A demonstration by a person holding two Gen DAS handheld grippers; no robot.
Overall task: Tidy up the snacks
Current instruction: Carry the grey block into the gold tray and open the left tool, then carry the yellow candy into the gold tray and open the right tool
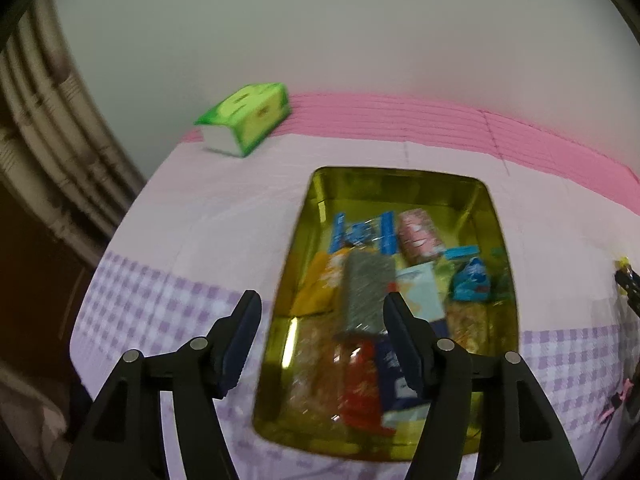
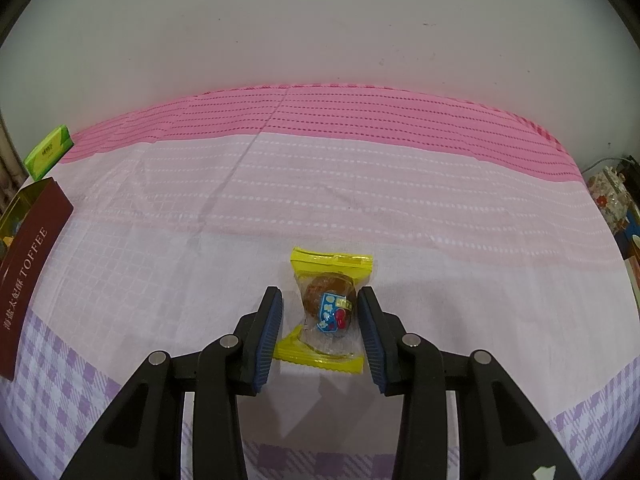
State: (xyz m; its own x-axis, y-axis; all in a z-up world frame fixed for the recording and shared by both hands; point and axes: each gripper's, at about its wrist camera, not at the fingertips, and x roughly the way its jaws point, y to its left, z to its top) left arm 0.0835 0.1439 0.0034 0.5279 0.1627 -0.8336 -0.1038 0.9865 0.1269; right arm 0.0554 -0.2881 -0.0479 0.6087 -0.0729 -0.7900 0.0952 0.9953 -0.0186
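Note:
A gold tin box [image 1: 496, 216] lies open on the pink and lilac cloth in the left wrist view, with several snack packets in it, among them a silver packet [image 1: 362, 290], a blue packet [image 1: 362, 232] and a red packet [image 1: 360, 396]. My left gripper [image 1: 320, 312] is open and empty above the tin's near part. In the right wrist view a yellow-ended clear packet with a brown cake [image 2: 326, 310] lies flat on the cloth. My right gripper [image 2: 320, 308] is open, its fingers on either side of the packet, not touching it.
A green tissue pack [image 1: 246, 118] lies at the table's far left edge; it also shows in the right wrist view [image 2: 48, 152]. The tin's dark red "TOFFEE" side [image 2: 30, 268] stands at the left. A wall runs behind the table. Clutter [image 2: 612, 196] sits off the right edge.

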